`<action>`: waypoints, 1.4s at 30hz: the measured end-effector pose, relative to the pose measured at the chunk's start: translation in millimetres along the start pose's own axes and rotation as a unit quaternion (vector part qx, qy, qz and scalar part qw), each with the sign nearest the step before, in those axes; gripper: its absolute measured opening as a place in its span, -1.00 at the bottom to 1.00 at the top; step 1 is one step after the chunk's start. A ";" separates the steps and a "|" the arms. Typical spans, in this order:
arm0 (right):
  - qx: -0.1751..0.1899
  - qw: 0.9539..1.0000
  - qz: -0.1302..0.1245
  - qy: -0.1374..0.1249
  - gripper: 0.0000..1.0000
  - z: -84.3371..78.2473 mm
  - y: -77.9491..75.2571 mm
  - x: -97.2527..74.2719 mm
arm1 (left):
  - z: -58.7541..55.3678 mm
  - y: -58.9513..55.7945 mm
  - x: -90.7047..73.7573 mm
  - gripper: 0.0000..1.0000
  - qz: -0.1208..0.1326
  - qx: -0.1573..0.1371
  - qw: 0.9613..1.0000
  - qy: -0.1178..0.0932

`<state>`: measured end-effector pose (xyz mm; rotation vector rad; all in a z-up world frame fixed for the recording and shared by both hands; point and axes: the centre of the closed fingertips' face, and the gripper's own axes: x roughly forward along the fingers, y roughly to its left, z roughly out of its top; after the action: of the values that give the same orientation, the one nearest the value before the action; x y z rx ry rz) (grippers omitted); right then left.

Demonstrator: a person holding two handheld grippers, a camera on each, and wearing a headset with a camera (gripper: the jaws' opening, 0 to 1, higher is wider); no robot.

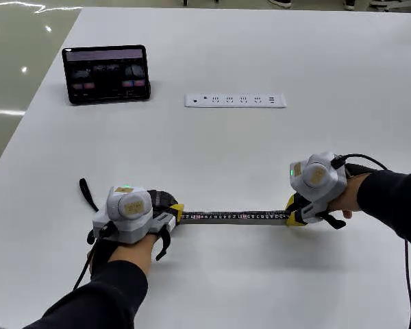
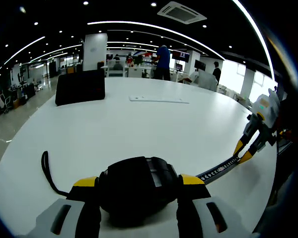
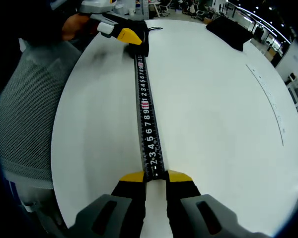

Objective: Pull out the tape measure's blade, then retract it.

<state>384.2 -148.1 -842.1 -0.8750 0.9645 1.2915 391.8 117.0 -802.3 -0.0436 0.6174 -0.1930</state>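
Observation:
The black tape measure case (image 2: 138, 188) rests on the white table, held between the yellow-tipped jaws of my left gripper (image 2: 138, 181), which is shut on it. In the head view the left gripper (image 1: 170, 214) sits at the lower left with the case (image 1: 163, 201) in it. The black blade (image 1: 234, 217) with white numbers runs out flat to the right. My right gripper (image 1: 292, 216) is shut on the blade's end. The right gripper view shows the blade (image 3: 146, 109) stretching away from the right gripper (image 3: 154, 177) to the case (image 3: 139, 45). A black wrist strap (image 1: 88, 194) trails from the case.
A dark tablet (image 1: 106, 73) stands propped at the far left of the table. A white power strip (image 1: 235, 101) lies at the far middle. The table's left edge (image 1: 27, 113) borders a shiny floor. A cable (image 1: 407, 274) hangs by the right arm.

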 end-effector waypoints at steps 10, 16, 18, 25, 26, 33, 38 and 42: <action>-0.005 1.000 0.000 0.004 -0.79 4.2 1.3 1.4 | -0.3 0.1 0.4 0.16 -0.001 -0.001 1.000 0.001; -0.012 1.000 0.001 0.006 -0.78 5.7 1.5 2.2 | -0.5 -0.3 0.3 0.16 -0.003 -0.001 1.000 0.003; -0.015 1.000 0.002 0.006 -0.77 6.3 1.8 2.5 | -0.6 -0.7 0.0 0.16 -0.004 0.000 1.000 0.003; -0.021 1.000 0.005 0.003 -0.77 9.6 3.1 3.7 | -0.8 -1.4 -1.0 0.16 -0.005 0.000 1.000 0.003; -0.020 1.000 0.005 0.003 -0.77 10.1 2.9 3.8 | -0.7 -1.4 -1.0 0.16 -0.005 0.000 1.000 0.003; -0.018 1.000 0.004 -0.004 -0.78 14.0 1.7 5.8 | -0.6 -1.3 -0.6 0.16 -0.006 -0.001 1.000 0.004; -0.024 1.000 0.005 -0.004 -0.78 16.8 2.1 6.9 | -0.8 -1.3 -0.6 0.16 -0.007 -0.001 1.000 0.005; -0.023 1.000 0.005 0.001 -0.78 18.9 2.6 7.8 | -0.8 -1.4 -0.7 0.16 -0.007 -0.001 1.000 0.006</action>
<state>383.4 -127.6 -842.5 -0.9078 0.9442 1.3274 390.5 115.8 -802.5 -0.0493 0.6288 -0.2059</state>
